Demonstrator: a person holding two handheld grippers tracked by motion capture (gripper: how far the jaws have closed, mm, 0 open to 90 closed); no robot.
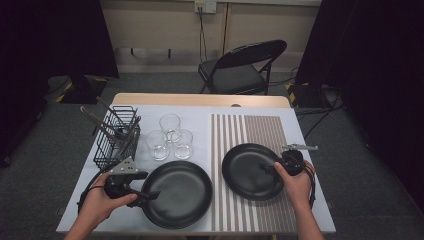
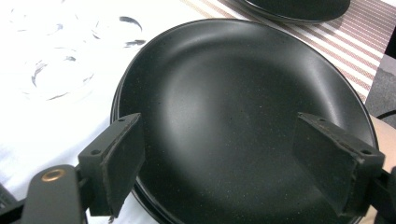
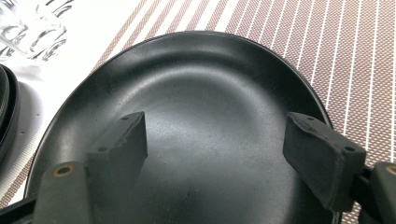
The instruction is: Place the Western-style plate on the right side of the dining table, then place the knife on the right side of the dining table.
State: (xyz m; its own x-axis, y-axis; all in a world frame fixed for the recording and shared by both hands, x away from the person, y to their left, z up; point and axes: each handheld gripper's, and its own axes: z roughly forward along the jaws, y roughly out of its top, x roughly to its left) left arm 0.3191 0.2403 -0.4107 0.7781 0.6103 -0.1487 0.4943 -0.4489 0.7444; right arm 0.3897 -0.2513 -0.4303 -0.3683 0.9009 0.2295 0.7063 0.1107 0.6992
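A black plate (image 1: 176, 192) lies on the white table at the front left; in the left gripper view the plate (image 2: 233, 93) seems to rest on another one beneath it. My left gripper (image 1: 150, 195) hovers over its left rim, jaws wide apart (image 2: 233, 158) with nothing between them. A second black plate (image 1: 247, 171) sits on the striped placemat (image 1: 250, 130). My right gripper (image 1: 267, 169) reaches over that plate's right side. In the right gripper view its jaws (image 3: 215, 144) stand open above the plate (image 3: 201, 84), not pressing on it.
A black wire basket (image 1: 116, 135) with utensils stands at the left. Three clear glasses (image 1: 170, 136) cluster behind the left plate. A folding chair (image 1: 245, 65) stands beyond the far table edge.
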